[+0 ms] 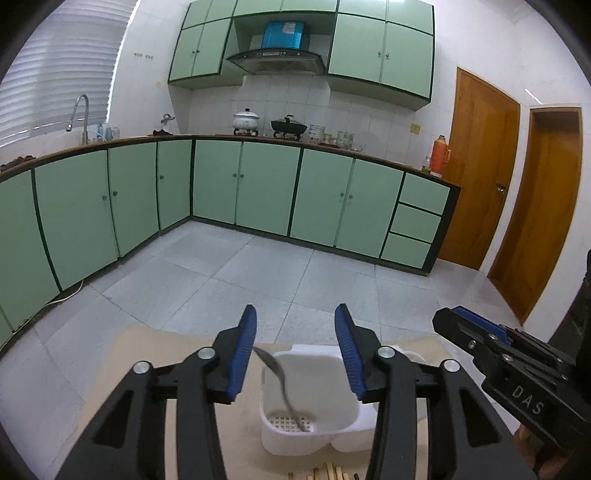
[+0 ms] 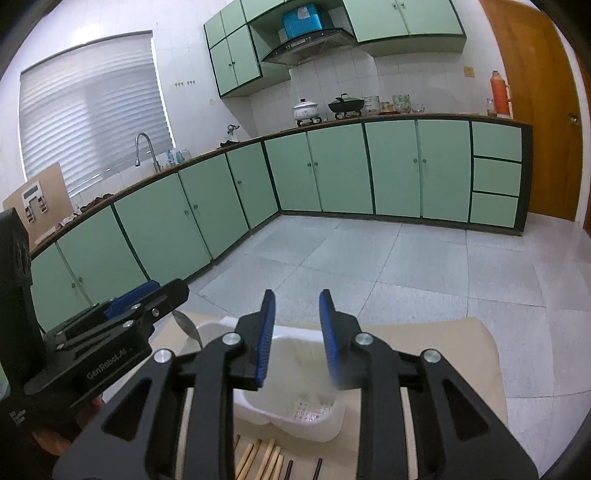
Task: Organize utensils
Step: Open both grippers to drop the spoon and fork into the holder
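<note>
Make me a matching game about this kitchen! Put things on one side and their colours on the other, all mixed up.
Things:
1. spoon
2. utensil holder
3. flask on the counter
4. box above the stove hood

Colours:
A. orange
B. white
C. blue
D. silver

Pairs: 1-D, 2-B, 3-A, 4-C

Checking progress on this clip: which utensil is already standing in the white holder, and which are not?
Only the metal spoon stands in the white holder, leaning against its left rim. The wooden chopsticks lie flat on the mat in front.
</note>
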`<action>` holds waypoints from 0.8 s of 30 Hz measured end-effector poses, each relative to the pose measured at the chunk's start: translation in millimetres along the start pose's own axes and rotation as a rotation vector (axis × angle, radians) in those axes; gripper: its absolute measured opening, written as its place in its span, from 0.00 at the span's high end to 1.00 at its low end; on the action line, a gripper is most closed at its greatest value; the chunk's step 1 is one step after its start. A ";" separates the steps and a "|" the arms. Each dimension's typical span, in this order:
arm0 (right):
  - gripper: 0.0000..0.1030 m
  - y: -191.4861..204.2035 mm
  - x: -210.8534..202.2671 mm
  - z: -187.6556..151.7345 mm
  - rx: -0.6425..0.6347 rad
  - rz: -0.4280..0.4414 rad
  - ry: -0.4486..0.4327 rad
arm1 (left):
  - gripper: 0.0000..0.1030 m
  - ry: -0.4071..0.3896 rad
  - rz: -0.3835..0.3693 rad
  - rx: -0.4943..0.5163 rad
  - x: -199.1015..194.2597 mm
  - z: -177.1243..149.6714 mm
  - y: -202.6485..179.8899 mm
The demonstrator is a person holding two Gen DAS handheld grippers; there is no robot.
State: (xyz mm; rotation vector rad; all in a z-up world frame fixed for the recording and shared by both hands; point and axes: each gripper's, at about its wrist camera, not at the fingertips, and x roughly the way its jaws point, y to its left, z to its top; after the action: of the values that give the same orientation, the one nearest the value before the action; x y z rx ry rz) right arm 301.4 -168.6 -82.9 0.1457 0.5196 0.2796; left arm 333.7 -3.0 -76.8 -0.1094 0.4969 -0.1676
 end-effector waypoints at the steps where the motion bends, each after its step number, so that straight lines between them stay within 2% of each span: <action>1: 0.74 0.8 -3.3 -0.3 -0.001 -0.005 -0.007 | 0.57 -0.002 -0.001 -0.001 -1.4 1.2 -1.1; 7: 0.43 -0.1 -37.8 -2.3 0.003 -0.058 -0.065 | 0.45 -0.029 0.015 -0.009 -30.2 1.3 4.5; 9: 0.25 -0.2 -54.3 -7.2 0.004 -0.084 -0.084 | 0.40 -0.027 0.025 -0.001 -45.1 -4.1 5.3; 12: 0.13 -0.9 -75.3 -20.2 -0.007 -0.117 -0.098 | 0.34 -0.012 0.037 0.011 -62.2 -16.4 6.8; 18: 0.08 0.4 -106.3 -68.0 0.006 -0.156 -0.042 | 0.24 0.062 0.054 0.032 -89.9 -57.5 6.9; 24: 0.07 2.0 -120.1 -115.1 0.042 -0.179 0.061 | 0.20 0.142 0.054 0.051 -106.7 -97.6 5.0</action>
State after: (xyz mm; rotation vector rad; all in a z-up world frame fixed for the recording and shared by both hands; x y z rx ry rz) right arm 142.6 -195.0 -125.0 0.1306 0.5952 0.0988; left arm 194.9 15.6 -113.2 -0.0344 0.6364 -0.1358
